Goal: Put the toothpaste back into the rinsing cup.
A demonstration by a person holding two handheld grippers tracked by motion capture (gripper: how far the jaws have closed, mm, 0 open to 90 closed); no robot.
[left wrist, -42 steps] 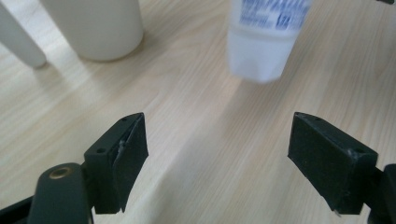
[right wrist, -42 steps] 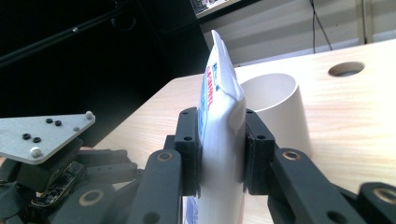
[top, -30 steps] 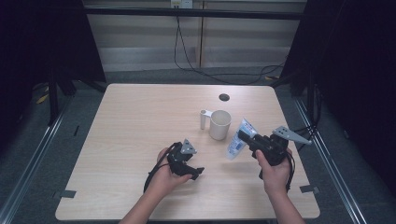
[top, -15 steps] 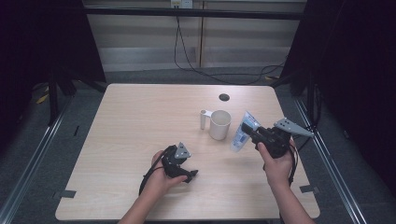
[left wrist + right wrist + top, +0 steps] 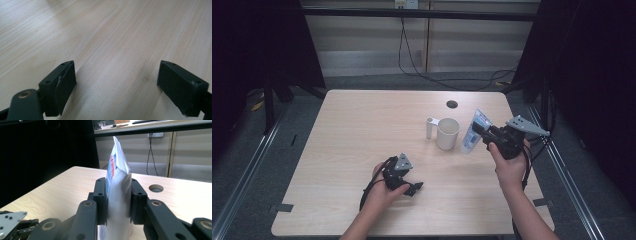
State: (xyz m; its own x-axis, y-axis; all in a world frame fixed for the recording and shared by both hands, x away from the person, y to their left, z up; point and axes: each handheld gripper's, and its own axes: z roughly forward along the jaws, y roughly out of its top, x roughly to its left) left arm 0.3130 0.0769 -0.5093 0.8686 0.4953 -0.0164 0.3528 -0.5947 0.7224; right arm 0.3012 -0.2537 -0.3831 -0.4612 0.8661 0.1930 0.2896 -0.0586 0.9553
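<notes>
The right claw (image 5: 482,134) grips the white-and-blue plastic pouch (image 5: 472,131) upright, long axis vertical, just right of the cream ceramic mug (image 5: 447,133), while the left claw (image 5: 413,188), jaws just opened and empty, rests low on the pale wooden desk (image 5: 362,125).

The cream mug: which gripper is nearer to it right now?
Right. The right gripper holds a white tube just beside the cream mug; the left gripper sits low on the table, farther off, open.

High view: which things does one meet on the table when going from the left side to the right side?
left gripper → small white upright piece → cream cup → white and blue tube → right gripper, shut on the tube.
</notes>
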